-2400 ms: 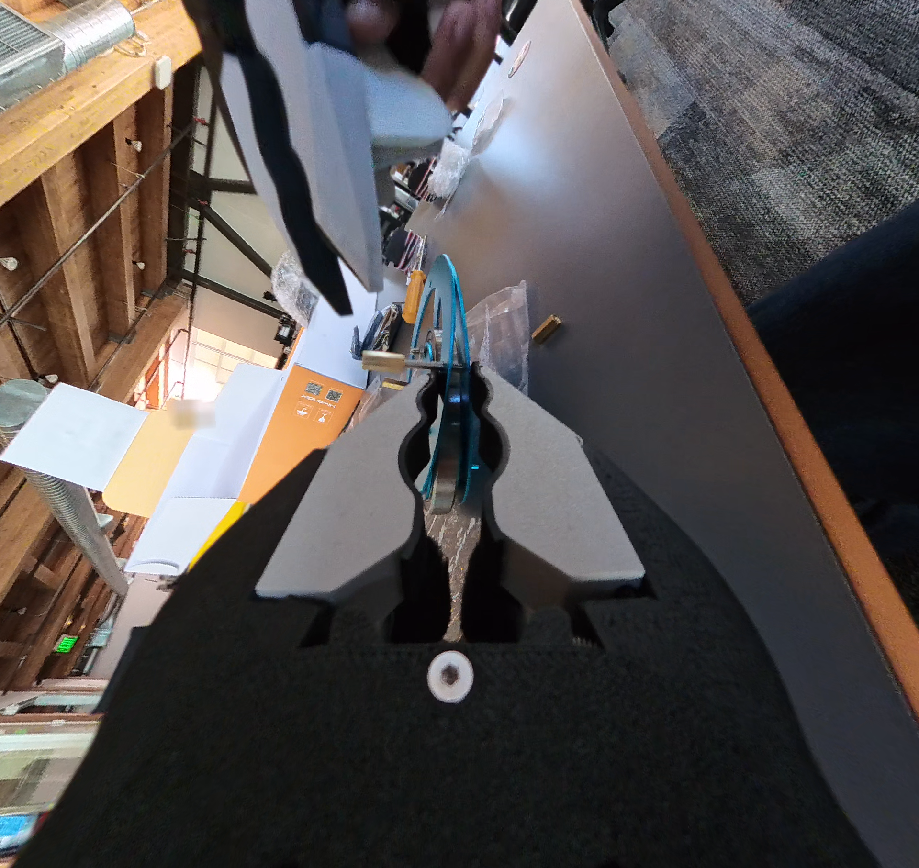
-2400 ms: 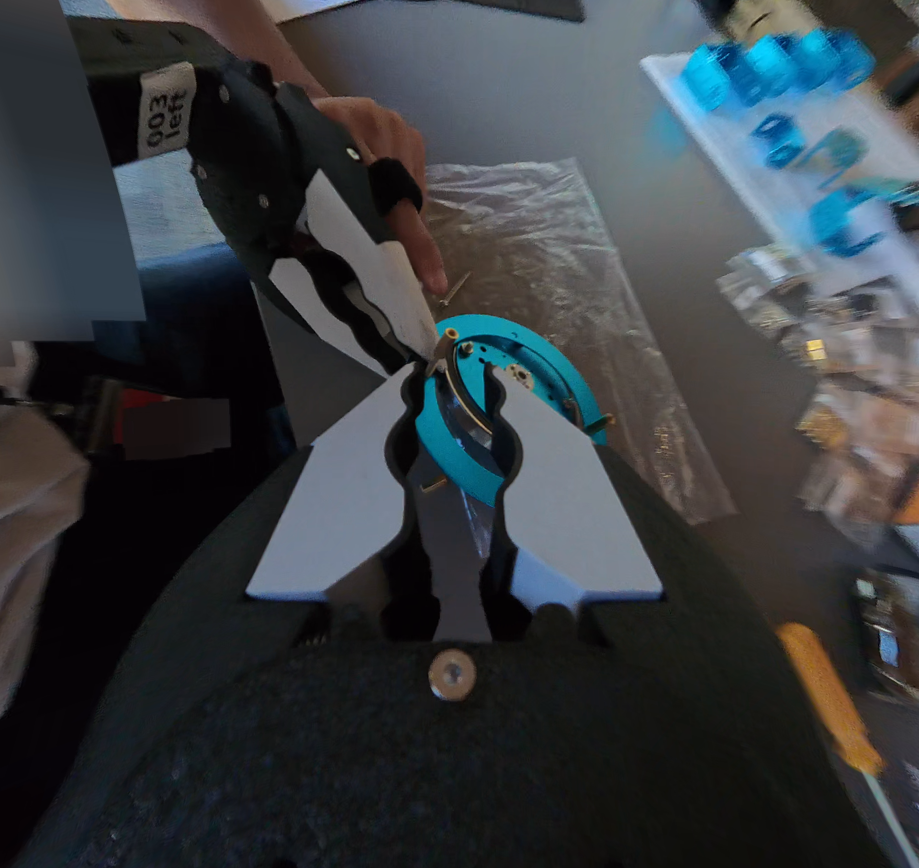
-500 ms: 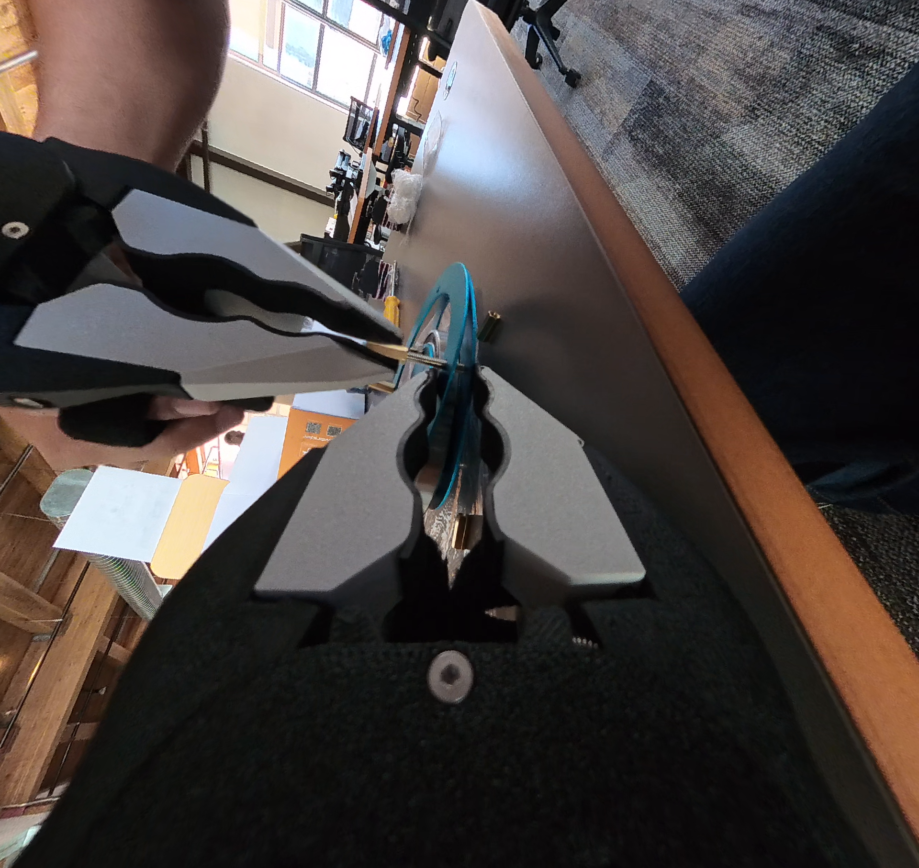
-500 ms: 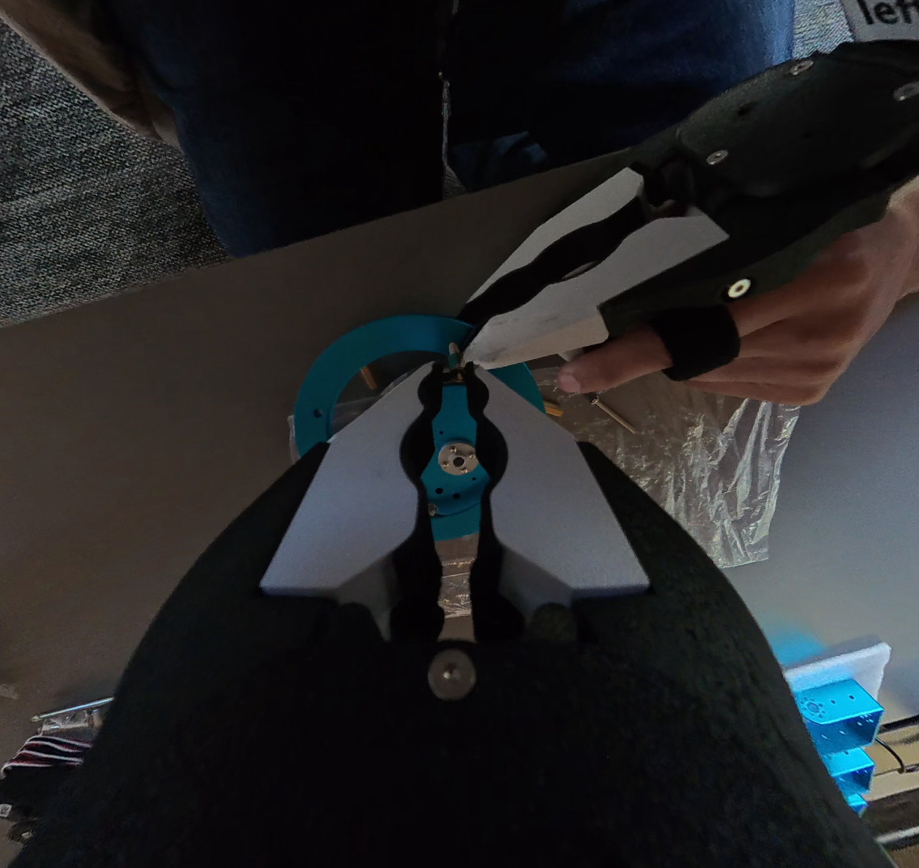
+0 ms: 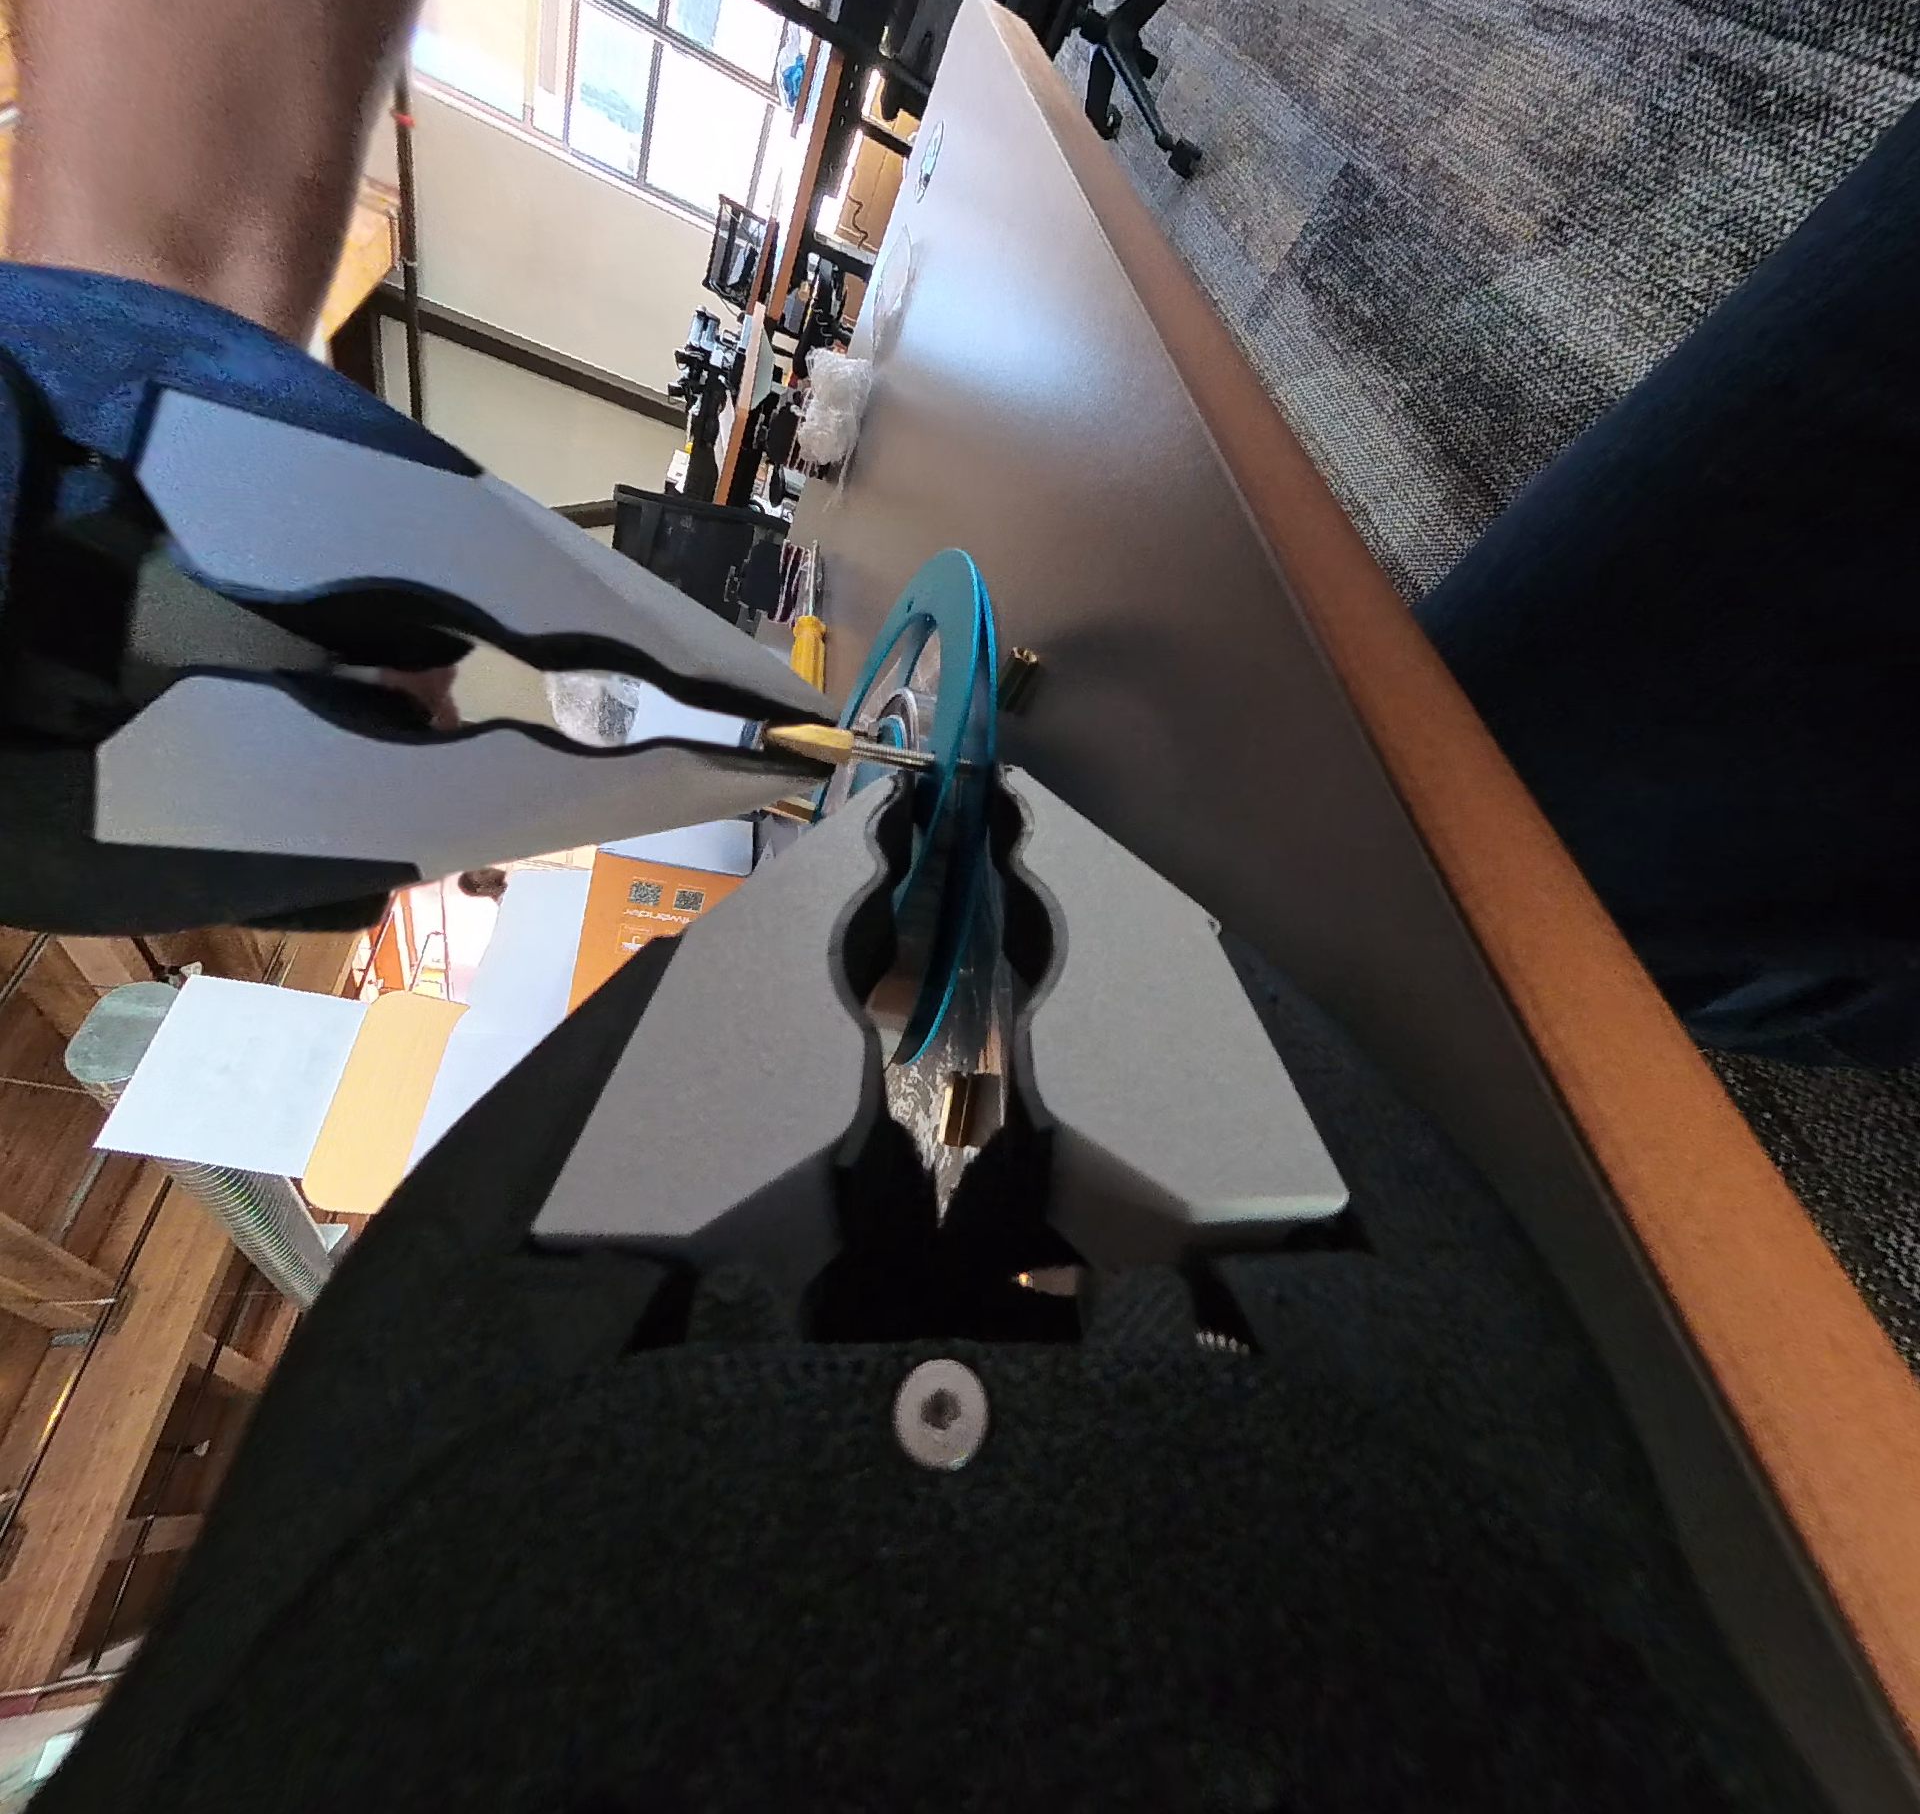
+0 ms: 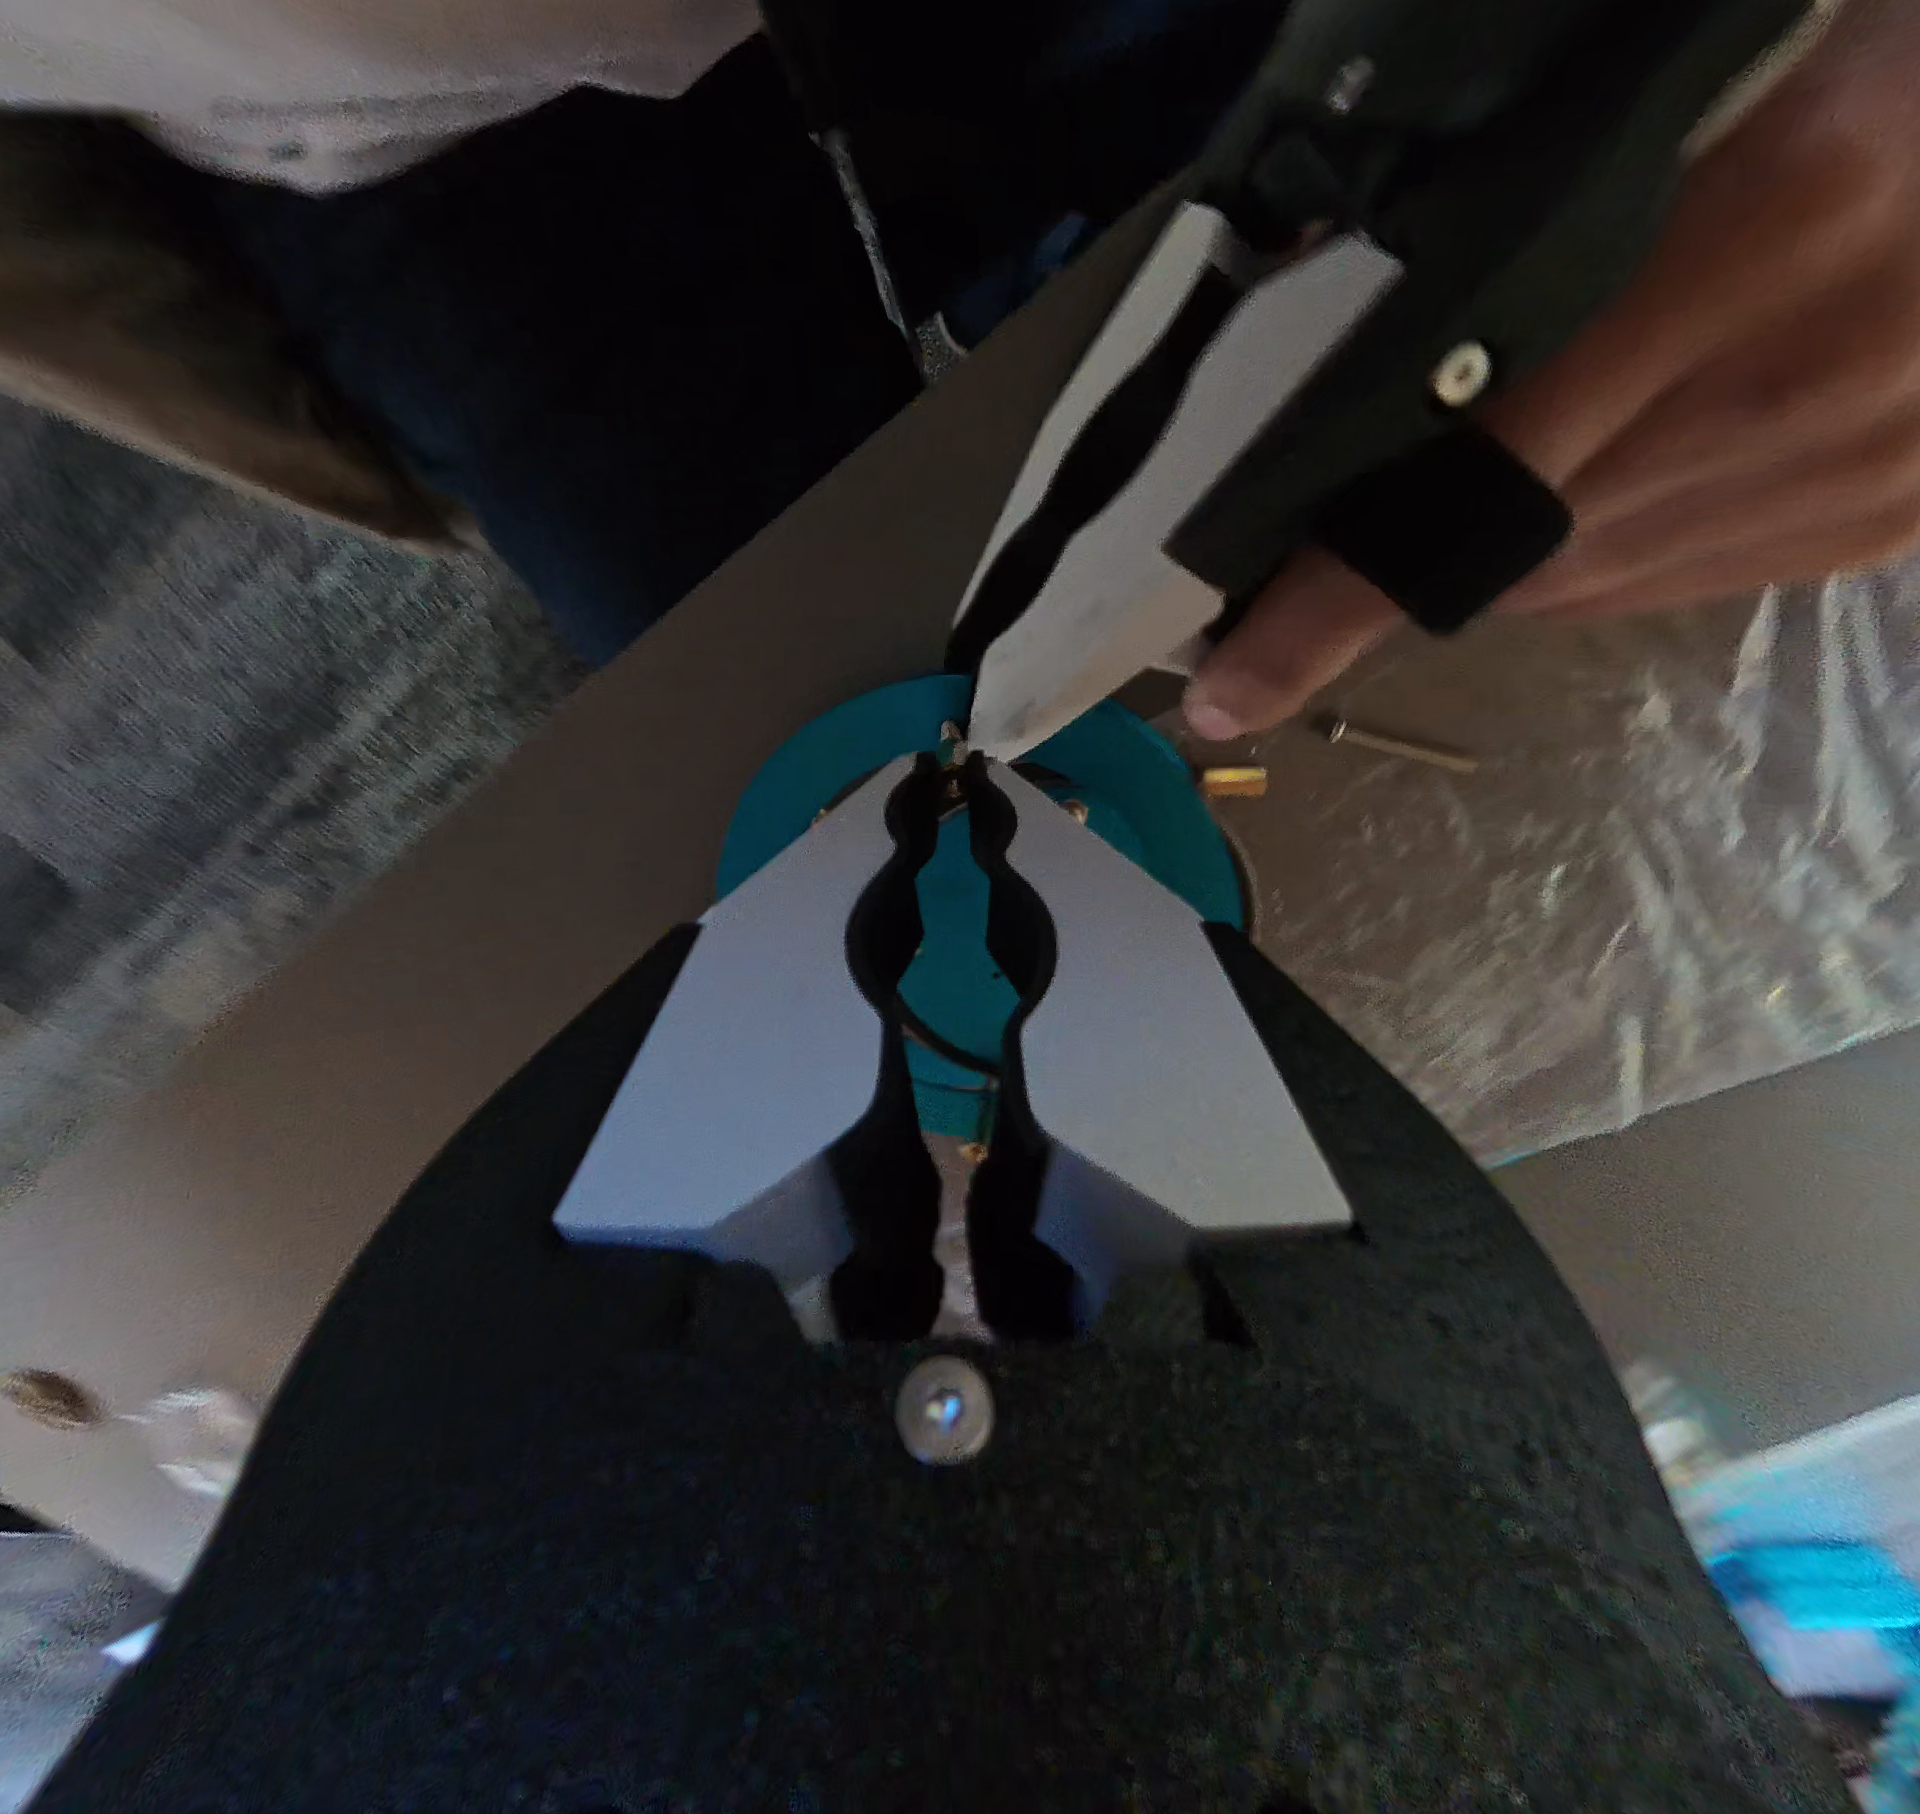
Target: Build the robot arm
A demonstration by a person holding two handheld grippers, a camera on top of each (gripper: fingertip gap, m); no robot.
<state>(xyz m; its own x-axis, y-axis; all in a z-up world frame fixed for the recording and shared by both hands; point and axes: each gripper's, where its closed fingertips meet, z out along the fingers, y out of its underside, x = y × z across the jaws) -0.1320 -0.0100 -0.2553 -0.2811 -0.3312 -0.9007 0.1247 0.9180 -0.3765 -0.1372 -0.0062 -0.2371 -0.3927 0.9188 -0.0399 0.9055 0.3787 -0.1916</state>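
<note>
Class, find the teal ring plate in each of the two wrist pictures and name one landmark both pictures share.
Left wrist view: the teal ring plate stands edge-on at centre, clamped in the left claw.
Right wrist view: its face shows at centre, behind the right claw.
Shared landmark: the brass standoff pinched at the right claw's tip, meeting the ring.

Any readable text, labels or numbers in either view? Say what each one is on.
Orange box, left wrist view: a printed line and two square codes, upside down; I don't transcribe wording.
Round sticker far along the table: too small to read.
Right wrist view: blurred, and no writing shows.
</note>
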